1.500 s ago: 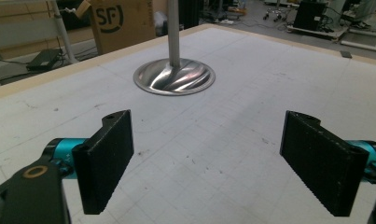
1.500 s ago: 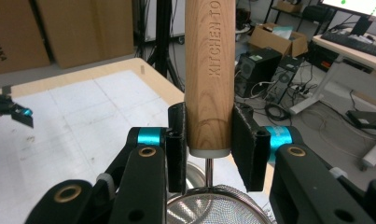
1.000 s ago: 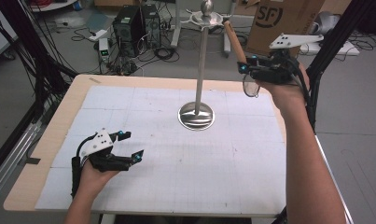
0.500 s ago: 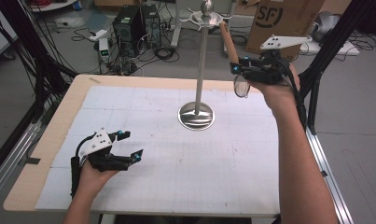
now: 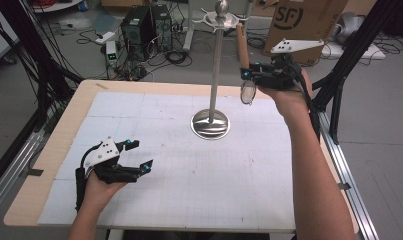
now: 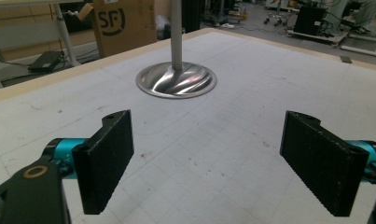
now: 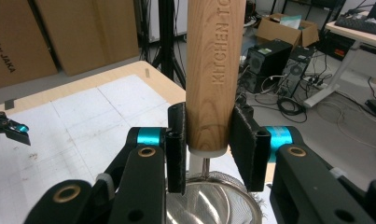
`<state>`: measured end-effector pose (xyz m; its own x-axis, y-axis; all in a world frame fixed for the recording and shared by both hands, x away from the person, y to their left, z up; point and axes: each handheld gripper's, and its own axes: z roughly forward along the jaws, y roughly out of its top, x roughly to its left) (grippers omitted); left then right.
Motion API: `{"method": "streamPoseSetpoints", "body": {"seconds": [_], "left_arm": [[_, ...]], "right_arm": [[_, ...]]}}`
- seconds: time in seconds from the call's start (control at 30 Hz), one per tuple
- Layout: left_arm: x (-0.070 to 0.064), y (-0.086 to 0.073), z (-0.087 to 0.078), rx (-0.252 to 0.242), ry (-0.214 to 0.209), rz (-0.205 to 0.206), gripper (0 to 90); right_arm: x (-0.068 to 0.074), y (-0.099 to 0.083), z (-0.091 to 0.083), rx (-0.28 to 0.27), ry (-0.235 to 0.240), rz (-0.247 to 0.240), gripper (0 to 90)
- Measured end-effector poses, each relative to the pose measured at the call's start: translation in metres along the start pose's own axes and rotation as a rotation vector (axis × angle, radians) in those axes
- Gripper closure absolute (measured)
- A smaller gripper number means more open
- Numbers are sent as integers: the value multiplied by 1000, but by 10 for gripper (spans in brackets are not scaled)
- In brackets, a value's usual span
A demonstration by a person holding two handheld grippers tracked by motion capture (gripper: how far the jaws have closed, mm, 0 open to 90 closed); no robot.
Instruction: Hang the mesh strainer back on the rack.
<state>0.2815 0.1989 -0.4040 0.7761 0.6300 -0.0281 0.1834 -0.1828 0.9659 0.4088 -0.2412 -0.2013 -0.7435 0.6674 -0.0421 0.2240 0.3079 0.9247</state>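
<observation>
Right tongs (image 5: 250, 73) clench the strainer (image 5: 247, 92) by its wooden handle near the stand (image 5: 215, 65) at 12 o'clock — a careless swing could strike the pole; left tongs (image 5: 135, 155) rest released.

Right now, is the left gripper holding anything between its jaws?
No, the left gripper has its jaws spread wide apart with only the bare white table mat showing between them.

Light wooden strainer handle (image 7: 215, 74), silver mesh

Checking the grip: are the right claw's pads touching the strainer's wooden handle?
Touching. The right gripper view shows both pads pressed flat against the wooden handle, no gap on either side.
</observation>
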Motion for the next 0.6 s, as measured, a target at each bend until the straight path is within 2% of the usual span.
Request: {"method": "streamPoseSetpoints", "body": {"seconds": [0.6], "left_arm": [[-1, -1, 2, 3, 0, 3, 179]], "right_arm": [[4, 4, 14, 27, -31, 0, 679]]}}
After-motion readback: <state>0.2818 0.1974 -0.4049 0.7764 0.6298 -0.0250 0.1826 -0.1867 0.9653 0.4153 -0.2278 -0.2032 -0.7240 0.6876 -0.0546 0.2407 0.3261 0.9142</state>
